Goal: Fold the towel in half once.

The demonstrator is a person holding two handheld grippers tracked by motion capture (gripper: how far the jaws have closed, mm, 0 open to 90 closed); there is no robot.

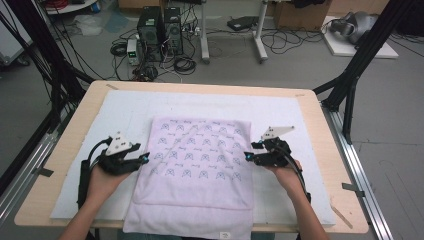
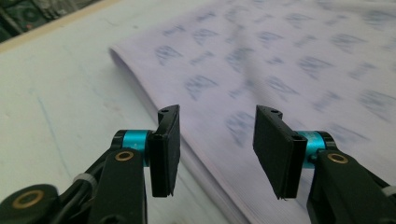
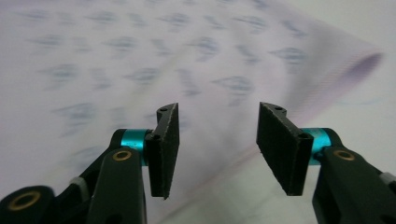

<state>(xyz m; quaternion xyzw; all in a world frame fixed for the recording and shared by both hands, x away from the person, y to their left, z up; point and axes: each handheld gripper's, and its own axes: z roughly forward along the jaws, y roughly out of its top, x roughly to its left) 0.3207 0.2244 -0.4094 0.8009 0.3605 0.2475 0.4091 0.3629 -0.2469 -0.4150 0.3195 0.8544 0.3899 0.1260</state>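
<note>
Two hand-held grippers (image 1: 143,159) (image 1: 246,156) flanking towel (image 1: 195,165) edges

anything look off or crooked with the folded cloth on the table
Slightly. The folded cloth sits a little skewed on the white mat, and its bottom layer hangs past the table's near edge. No spills or damage visible.

Even, soft indoor light; motion-blurred cloth (image 2: 280,60) behind sharp tongs.
</note>
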